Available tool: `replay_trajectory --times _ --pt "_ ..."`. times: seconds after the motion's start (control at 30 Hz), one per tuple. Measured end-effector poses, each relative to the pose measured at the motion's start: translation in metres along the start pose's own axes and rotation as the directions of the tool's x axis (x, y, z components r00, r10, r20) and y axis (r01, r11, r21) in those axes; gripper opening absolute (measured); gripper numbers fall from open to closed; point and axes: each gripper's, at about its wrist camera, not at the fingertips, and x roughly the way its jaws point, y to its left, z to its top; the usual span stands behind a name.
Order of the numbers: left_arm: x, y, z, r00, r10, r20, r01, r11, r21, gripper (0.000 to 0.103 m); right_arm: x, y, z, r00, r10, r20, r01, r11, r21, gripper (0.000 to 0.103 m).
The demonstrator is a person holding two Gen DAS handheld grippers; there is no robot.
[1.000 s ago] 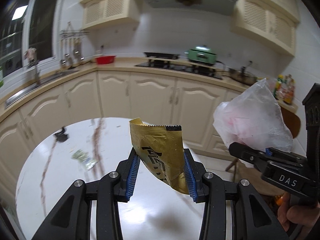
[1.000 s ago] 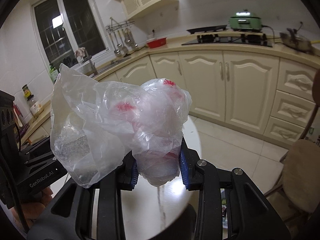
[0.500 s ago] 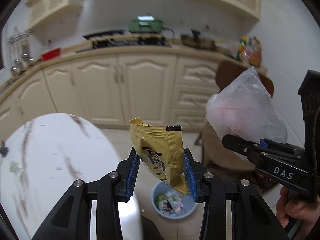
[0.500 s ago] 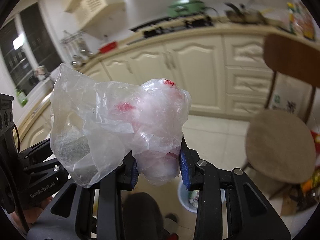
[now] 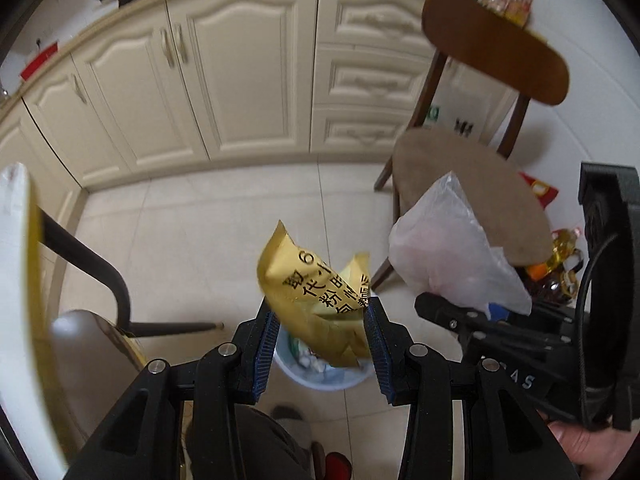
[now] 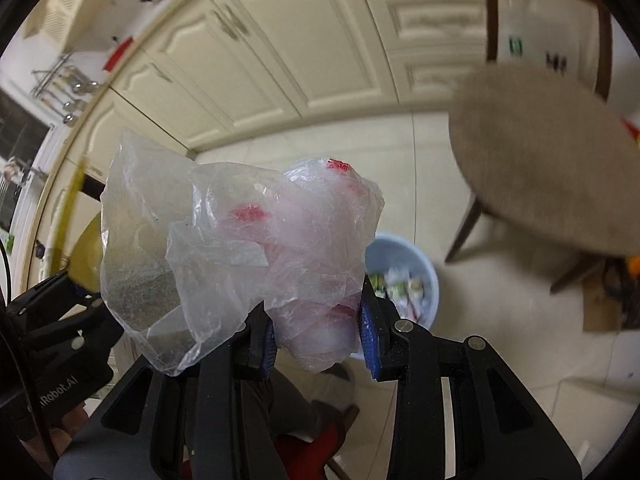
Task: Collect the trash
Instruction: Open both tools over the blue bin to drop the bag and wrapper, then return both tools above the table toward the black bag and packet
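The left tool (image 5: 320, 320) pinches a crumpled gold wrapper (image 5: 316, 292) above a pale blue bin (image 5: 320, 376) on the floor. The right tool (image 6: 318, 332) clamps a clear plastic bag (image 6: 240, 248), seemingly above the same bin beside a wooden chair (image 5: 472, 200).

Below me the bin (image 5: 320, 376) stands open on the tiled floor (image 5: 224, 224), with free air above it. The wooden chair (image 5: 472, 196) crowds its right side, the table (image 5: 16, 280) edge and a dark chair (image 5: 92, 344) its left.
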Motion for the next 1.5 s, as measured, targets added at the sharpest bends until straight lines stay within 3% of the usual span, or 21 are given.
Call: replay_trajectory --times 0.1,0.23,0.3,0.33,0.37,0.43,0.47,0.67,0.93,1.13,1.3,1.5 --pt "0.014 -0.001 0.009 1.0 0.006 -0.027 -0.006 1.0 0.0 0.038 0.016 -0.013 -0.004 1.0 0.008 -0.028 -0.007 1.0 0.027 0.032" --pt "0.034 -0.004 0.046 0.999 0.019 -0.036 -0.019 1.0 0.004 0.04 0.032 -0.022 -0.001 0.999 0.008 -0.053 -0.005 0.999 0.046 0.035" --pt "0.038 -0.003 0.059 0.999 0.03 -0.039 -0.03 1.0 0.008 0.056 0.037 -0.025 0.001 0.998 -0.001 -0.059 0.005 0.998 0.062 0.043" --pt "0.045 0.005 0.067 0.998 0.045 -0.035 -0.044 0.999 0.007 0.062 0.039 -0.026 0.001 0.998 -0.002 -0.065 0.007 0.997 0.073 0.058" --pt "0.044 0.003 0.067 0.998 0.061 -0.024 -0.061 0.998 0.008 0.071 0.041 -0.028 0.001 0.998 -0.007 -0.068 0.013 0.997 0.082 0.081" --pt "0.039 0.003 0.067 0.996 0.087 0.005 -0.087 0.996 0.009 0.077 0.041 -0.029 0.002 0.998 -0.023 -0.063 0.029 0.994 0.102 0.098" --pt "0.035 0.002 0.065 0.995 0.095 0.014 -0.095 0.995 0.008 0.079 0.041 -0.03 0.001 0.998 -0.026 -0.062 0.033 0.994 0.105 0.1" --pt "-0.005 -0.005 0.041 0.988 0.135 0.08 -0.136 0.991 -0.002 0.087 0.03 -0.027 -0.002 0.996 -0.073 -0.057 0.08 0.989 0.127 0.103" --pt "-0.087 0.014 0.002 0.979 0.12 0.165 -0.111 0.992 -0.061 0.088 -0.011 0.008 0.004 0.997 -0.069 0.02 0.068 0.994 0.082 0.103" --pt "-0.154 0.051 -0.031 0.962 0.146 0.231 -0.118 0.985 -0.129 0.094 -0.051 0.063 0.013 0.994 -0.027 0.108 0.028 1.0 -0.007 0.103" --pt "-0.206 0.083 -0.065 0.93 0.222 0.292 -0.168 0.965 -0.2 0.101 -0.08 0.123 0.013 0.984 0.032 0.173 -0.014 0.994 -0.105 0.103" --pt "-0.255 0.116 -0.115 0.906 0.274 0.323 -0.175 0.937 -0.303 0.102 -0.097 0.199 0.002 0.974 0.101 0.201 -0.052 0.971 -0.235 0.103"
